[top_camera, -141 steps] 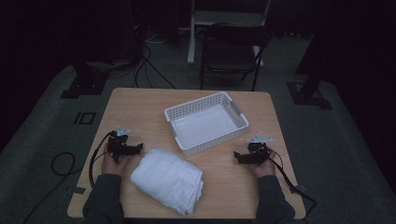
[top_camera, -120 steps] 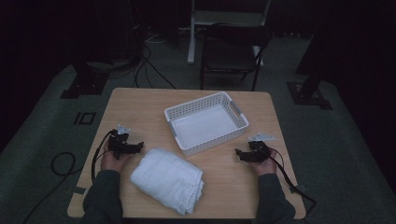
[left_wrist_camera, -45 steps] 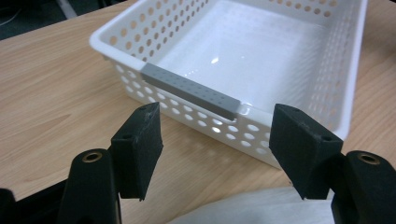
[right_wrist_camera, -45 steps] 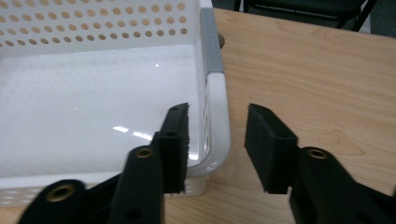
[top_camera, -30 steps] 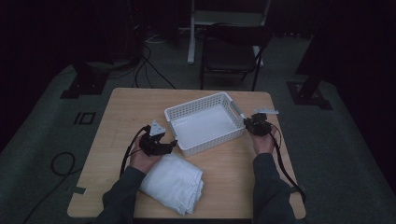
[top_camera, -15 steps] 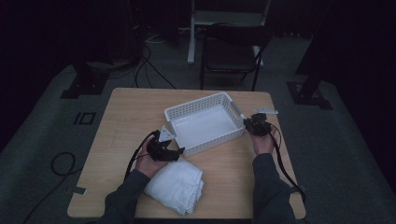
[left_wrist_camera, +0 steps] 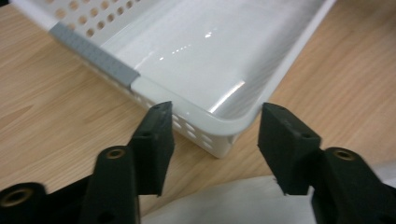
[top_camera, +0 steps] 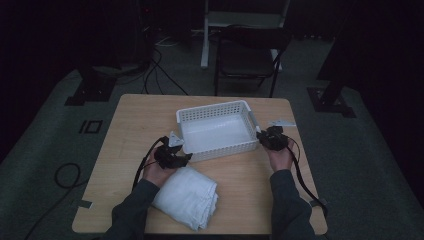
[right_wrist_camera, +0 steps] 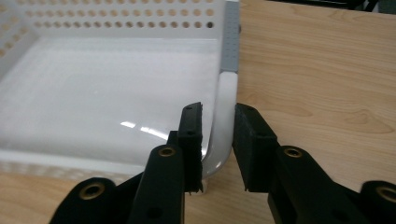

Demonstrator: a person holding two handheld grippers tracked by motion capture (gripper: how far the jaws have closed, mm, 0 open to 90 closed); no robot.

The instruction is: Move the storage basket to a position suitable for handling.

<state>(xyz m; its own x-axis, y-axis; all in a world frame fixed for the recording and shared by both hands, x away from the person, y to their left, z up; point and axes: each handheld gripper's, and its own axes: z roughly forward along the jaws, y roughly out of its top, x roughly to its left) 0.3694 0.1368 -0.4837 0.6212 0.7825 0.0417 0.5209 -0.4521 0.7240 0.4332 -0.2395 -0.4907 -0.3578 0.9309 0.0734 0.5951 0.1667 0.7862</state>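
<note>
At the basket [top_camera: 216, 131] mid-surface, my right claw [right_wrist_camera: 218, 135] is straddling its corner rim, barely loose; left claw [left_wrist_camera: 212, 135] is closing w/o contact. Uneven grip could tilt it.

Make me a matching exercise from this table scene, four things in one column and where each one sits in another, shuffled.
Things:
1. white basket
2. folded white towel
3. left gripper
4. right gripper

Places:
A. at the basket's near left corner, fingers either side of it
B. middle of the table
C. fingers astride the basket's right rim
D. at the table's near edge

Pairs: 1-B, 2-D, 3-A, 4-C
</note>
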